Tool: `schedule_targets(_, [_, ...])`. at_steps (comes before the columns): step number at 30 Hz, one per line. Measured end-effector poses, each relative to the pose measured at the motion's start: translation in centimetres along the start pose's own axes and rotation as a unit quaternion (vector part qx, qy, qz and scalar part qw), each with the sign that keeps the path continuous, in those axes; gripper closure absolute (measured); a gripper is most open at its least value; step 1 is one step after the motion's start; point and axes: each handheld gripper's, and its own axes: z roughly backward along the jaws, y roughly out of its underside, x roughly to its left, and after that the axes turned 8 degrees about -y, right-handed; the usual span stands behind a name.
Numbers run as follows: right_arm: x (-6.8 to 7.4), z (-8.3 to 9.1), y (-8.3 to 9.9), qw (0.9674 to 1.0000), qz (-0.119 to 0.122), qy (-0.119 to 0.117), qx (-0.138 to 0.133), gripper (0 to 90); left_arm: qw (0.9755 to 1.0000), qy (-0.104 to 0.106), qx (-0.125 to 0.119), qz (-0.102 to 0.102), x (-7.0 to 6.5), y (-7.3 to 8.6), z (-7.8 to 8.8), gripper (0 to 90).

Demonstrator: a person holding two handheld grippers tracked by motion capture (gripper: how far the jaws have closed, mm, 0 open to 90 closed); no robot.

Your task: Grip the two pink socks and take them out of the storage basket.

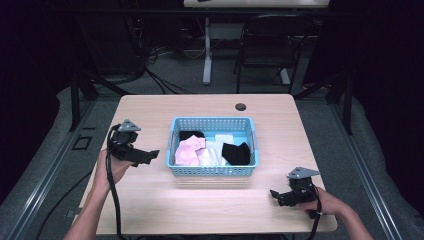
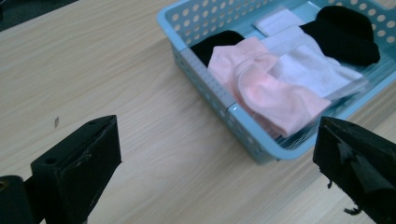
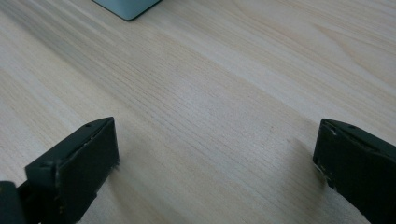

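Observation:
A light blue perforated basket (image 1: 212, 170) stands mid-table. It holds a pink sock (image 1: 189, 150), white socks (image 1: 212, 153) and a black sock (image 1: 236, 153), with another black piece (image 1: 191, 135) at the back left. My left gripper (image 1: 147, 156) hovers just left of the basket, open and empty. In the left gripper view the basket rim (image 2: 205, 74), pink sock (image 2: 266, 88), white sock (image 2: 317, 70) and black sock (image 2: 345, 35) lie ahead of the wide jaws of the left gripper (image 2: 217, 140). My right gripper (image 1: 278, 196) is open over bare wood near the front right. In its own view the right gripper (image 3: 217, 140) holds nothing.
The wooden table (image 1: 150, 210) has a cable hole (image 1: 240, 106) near its far edge. A black chair (image 1: 272, 45) and a white table leg (image 1: 207, 50) stand beyond it. A corner of the basket (image 3: 126, 7) shows at the top of the right gripper view.

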Motion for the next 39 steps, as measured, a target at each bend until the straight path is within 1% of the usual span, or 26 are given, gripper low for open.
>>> schedule_targets(4, [0.0, 0.0, 0.0, 1.0, 0.0, 0.0, 0.0, 0.0, 0.9998, 0.007, 0.006, -0.017, -1.1, -1.5, -0.8, 3.6])
schedule_targets(5, [0.0, 0.0, 0.0, 1.0, 0.0, 0.0, 0.0, 0.0, 0.9996, 0.014, 0.011, -0.023, -1.3, -1.9, -1.0, 4.4])
schedule_targets(6, [0.0, 0.0, 0.0, 1.0, 0.0, 0.0, 0.0, 0.0, 0.9996, 0.01, 0.012, -0.025, -1.7, -2.2, -1.4, 4.7])
schedule_targets(7, [0.0, 0.0, 0.0, 1.0, 0.001, 0.0, 0.001, 0.0, 0.9992, 0.01, 0.02, -0.033, -2.1, -2.6, -1.7, 4.4])
schedule_targets(8, [0.0, 0.0, 0.0, 1.0, 0.0, 0.0, 0.0, 0.0, 0.999, 0.011, 0.023, -0.036, -2.4, -2.8, -2.0, 4.4])
schedule_targets(10, [0.0, 0.0, 0.0, 1.0, 0.0, 0.0, 0.0, 0.0, 0.9981, 0.017, 0.035, -0.047, -3.2, -3.3, -2.7, 4.6])
schedule_targets(12, [0.0, 0.0, 0.0, 1.0, 0.0, 0.0, 0.0, 0.0, 0.9965, 0.028, 0.048, -0.063, -4.4, -3.9, -3.8, 7.3])
schedule_targets(13, [0.0, 0.0, 0.0, 1.0, 0.0, 0.0, 0.0, 0.0, 0.9959, 0.032, 0.052, -0.066, -4.7, -4.1, -4.1, 8.6])
schedule_targets(14, [0.0, 0.0, 0.0, 1.0, 0.0, 0.0, 0.0, 0.0, 0.9959, 0.032, 0.052, -0.066, -4.7, -4.1, -4.1, 9.4])
schedule_targets(15, [0.0, 0.0, 0.0, 1.0, 0.0, 0.001, 0.0, 0.0, 0.9953, 0.04, 0.056, -0.068, -5.1, -4.2, -4.5, 9.4])
schedule_targets(18, [0.0, 0.0, 0.0, 1.0, 0.0, 0.0, 0.0, 0.0, 0.9941, 0.055, 0.064, -0.068, -5.7, -4.4, -5.6, 13.6])
schedule_targets(19, [0.0, 0.0, 0.0, 1.0, 0.001, 0.0, -0.001, 0.0, 0.9925, 0.064, 0.073, -0.074, -6.1, -4.5, -6.3, 14.7])
schedule_targets(20, [0.0, 0.0, 0.0, 1.0, 0.001, 0.0, -0.001, 0.0, 0.9925, 0.064, 0.073, -0.074, -6.1, -4.5, -6.3, 15.2])
schedule_targets(22, [0.0, 0.0, 0.0, 1.0, 0.0, 0.0, 0.0, 0.0, 0.9909, 0.071, 0.081, -0.081, -6.6, -4.6, -6.8, 15.7])
schedule_targets(23, [0.0, 0.0, 0.0, 1.0, 0.0, 0.0, 0.0, 0.0, 0.9893, 0.069, 0.092, -0.089, -7.1, -4.8, -7.4, 17.5])
schedule_targets(24, [0.0, 0.0, 0.0, 1.0, 0.0, 0.0, 0.0, 0.0, 0.9893, 0.069, 0.092, -0.089, -7.1, -4.8, -7.4, 19.0])
schedule_targets(25, [0.0, 0.0, 0.0, 1.0, 0.0, 0.0, 0.0, 0.0, 0.988, 0.072, 0.099, -0.095, -7.4, -4.8, -7.6, 19.0])
schedule_targets(28, [0.0, 0.0, 0.0, 1.0, 0.0, 0.0, 0.0, 0.0, 0.9857, 0.072, 0.112, -0.103, -7.8, -4.9, -8.3, 23.1])
schedule_targets(29, [0.0, 0.0, 0.0, 1.0, 0.0, 0.0, 0.0, 0.0, 0.9842, 0.074, 0.121, -0.106, -7.9, -4.9, -8.6, 24.0])
schedule_targets(32, [0.0, 0.0, 0.0, 1.0, 0.0, 0.0, 0.0, 0.0, 0.9813, 0.071, 0.137, -0.115, -8.3, -4.9, -9.3, 28.3])
schedule_targets(33, [0.0, 0.0, 0.0, 1.0, 0.0, 0.0, 0.0, 0.0, 0.9797, 0.066, 0.145, -0.122, -8.5, -4.9, -9.4, 29.1])
schedule_targets(34, [0.0, 0.0, 0.0, 1.0, 0.0, 0.0, 0.0, 0.0, 0.9797, 0.061, 0.146, -0.123, -8.6, -4.9, -9.6, 29.8])
schedule_targets(35, [0.0, 0.0, 0.0, 1.0, 0.0, 0.0, 0.0, 0.0, 0.9777, 0.059, 0.155, -0.13, -8.7, -5.0, -9.7, 30.2])
schedule_targets(36, [0.0, 0.0, 0.0, 1.0, 0.0, 0.0, 0.001, 0.0, 0.9777, 0.058, 0.156, -0.128, -8.7, -5.0, -9.9, 30.5])
schedule_targets(37, [0.0, 0.0, 0.0, 1.0, 0.0, 0.0, 0.0, 0.0, 0.9751, 0.055, 0.168, -0.134, -8.8, -5.0, -10.2, 31.1])
schedule_targets(39, [0.0, 0.0, 0.0, 1.0, 0.0, -0.001, 0.0, 0.0, 0.9725, 0.051, 0.18, -0.138, -8.9, -5.0, -10.6, 32.0])
